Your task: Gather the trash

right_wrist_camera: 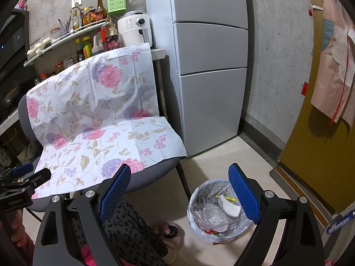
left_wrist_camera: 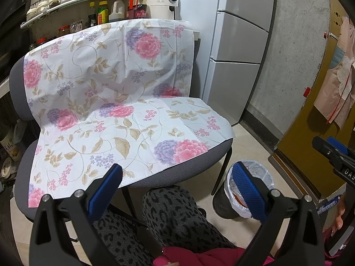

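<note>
A small trash bin [right_wrist_camera: 218,212] lined with a clear bag stands on the floor to the right of a grey chair [right_wrist_camera: 155,173]; it holds plastic wrappers and a white paper piece. In the left wrist view the bin [left_wrist_camera: 248,190] is partly hidden behind the right finger. A flowered sheet [left_wrist_camera: 115,102] drapes over the chair's back and seat, with no loose trash visible on it. My left gripper [left_wrist_camera: 177,177] hovers open over the seat's front edge. My right gripper [right_wrist_camera: 179,177] is open too, above the floor between chair and bin, holding nothing.
A silver fridge [right_wrist_camera: 210,66] stands behind the chair. Shelves with bottles and jars [left_wrist_camera: 106,11] and a white appliance [right_wrist_camera: 135,28] are at the back. A yellow door [right_wrist_camera: 321,144] is on the right. The person's patterned knees [left_wrist_camera: 173,217] are below the grippers.
</note>
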Motion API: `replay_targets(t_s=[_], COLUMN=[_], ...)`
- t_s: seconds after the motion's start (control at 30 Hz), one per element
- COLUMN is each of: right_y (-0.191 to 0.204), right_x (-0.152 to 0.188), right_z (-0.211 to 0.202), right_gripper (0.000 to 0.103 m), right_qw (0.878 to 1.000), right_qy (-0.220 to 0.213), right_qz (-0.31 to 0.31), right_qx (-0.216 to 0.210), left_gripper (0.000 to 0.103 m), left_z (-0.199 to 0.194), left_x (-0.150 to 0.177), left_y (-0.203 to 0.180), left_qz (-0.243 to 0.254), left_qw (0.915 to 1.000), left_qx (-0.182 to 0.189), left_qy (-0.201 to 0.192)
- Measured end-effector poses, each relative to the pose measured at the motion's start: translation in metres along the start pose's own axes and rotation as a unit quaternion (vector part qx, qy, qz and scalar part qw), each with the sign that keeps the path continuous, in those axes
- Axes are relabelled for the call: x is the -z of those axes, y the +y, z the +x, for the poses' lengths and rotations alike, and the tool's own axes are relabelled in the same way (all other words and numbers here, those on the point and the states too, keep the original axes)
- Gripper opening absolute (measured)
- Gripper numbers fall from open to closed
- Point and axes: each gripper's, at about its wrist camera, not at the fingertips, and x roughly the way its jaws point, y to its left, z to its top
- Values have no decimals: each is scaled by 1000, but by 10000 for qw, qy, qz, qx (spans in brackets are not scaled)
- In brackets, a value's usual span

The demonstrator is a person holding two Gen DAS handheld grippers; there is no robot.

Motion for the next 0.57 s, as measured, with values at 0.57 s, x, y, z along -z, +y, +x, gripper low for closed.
replay_targets(t_s=[0.57], right_y=[22], right_x=[1], right_z=[47], right_gripper=[89], right_qw=[9989], right_qy=[411], right_qz=[38], right_qx=[-208], left_gripper=[96], left_z=[45], left_x=[0], left_y=[42], left_qz=[-471], left_qw=[9981], left_qx=[-96], left_qy=[385])
